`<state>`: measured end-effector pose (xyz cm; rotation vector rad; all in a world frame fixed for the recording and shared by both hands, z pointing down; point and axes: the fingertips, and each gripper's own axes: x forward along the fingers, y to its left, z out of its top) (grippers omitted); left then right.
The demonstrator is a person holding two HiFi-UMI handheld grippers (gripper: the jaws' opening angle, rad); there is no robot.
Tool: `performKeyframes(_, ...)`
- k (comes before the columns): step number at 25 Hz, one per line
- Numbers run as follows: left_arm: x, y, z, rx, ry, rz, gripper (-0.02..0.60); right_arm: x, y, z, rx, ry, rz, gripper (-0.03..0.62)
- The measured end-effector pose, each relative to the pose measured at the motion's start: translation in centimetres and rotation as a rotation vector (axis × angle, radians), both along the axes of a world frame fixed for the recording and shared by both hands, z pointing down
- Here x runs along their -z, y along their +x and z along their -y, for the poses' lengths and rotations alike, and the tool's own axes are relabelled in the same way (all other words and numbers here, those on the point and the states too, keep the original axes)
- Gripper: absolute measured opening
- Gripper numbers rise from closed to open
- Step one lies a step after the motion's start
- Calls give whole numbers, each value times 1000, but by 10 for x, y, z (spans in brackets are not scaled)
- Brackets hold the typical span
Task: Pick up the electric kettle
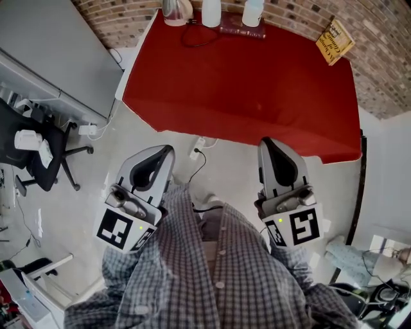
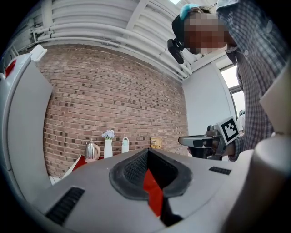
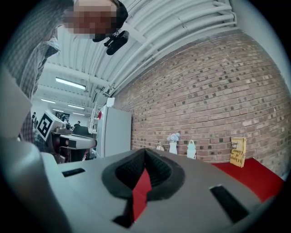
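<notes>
The electric kettle (image 1: 176, 11), shiny metal with a pale base, stands at the far left corner of the red table (image 1: 257, 96); its black cord loops beside it. The left gripper view shows it small and far off (image 2: 92, 150). In the right gripper view only its top (image 3: 160, 147) peeks over the jaws. My left gripper (image 1: 168, 150) and right gripper (image 1: 266, 142) are held level in front of my body, over the floor and short of the table's near edge. Both are shut and hold nothing.
A white vase (image 1: 211, 13), a white bottle (image 1: 252, 13) on a dark book and a yellow book (image 1: 334, 42) stand along the brick wall. At the left are a grey cabinet (image 1: 51, 58) and an office chair (image 1: 38, 154). A power strip (image 1: 198, 151) lies on the floor.
</notes>
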<state>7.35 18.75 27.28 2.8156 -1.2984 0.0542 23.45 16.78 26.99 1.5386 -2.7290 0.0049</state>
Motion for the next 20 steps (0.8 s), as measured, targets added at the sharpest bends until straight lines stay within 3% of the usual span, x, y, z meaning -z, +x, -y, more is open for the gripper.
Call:
performKeyframes(5,2,-25,24,-14,3,-12,5,4,-31,24,0,3,-5,6)
performKeyframes(13,13,-111,69,-9,-10,-33,5,18,-121,65,18,-7,-33,6)
performKeyframes(20,13,-175,100,-40,-15,-46,5,19,-181,90,-24,-18,-53,6)
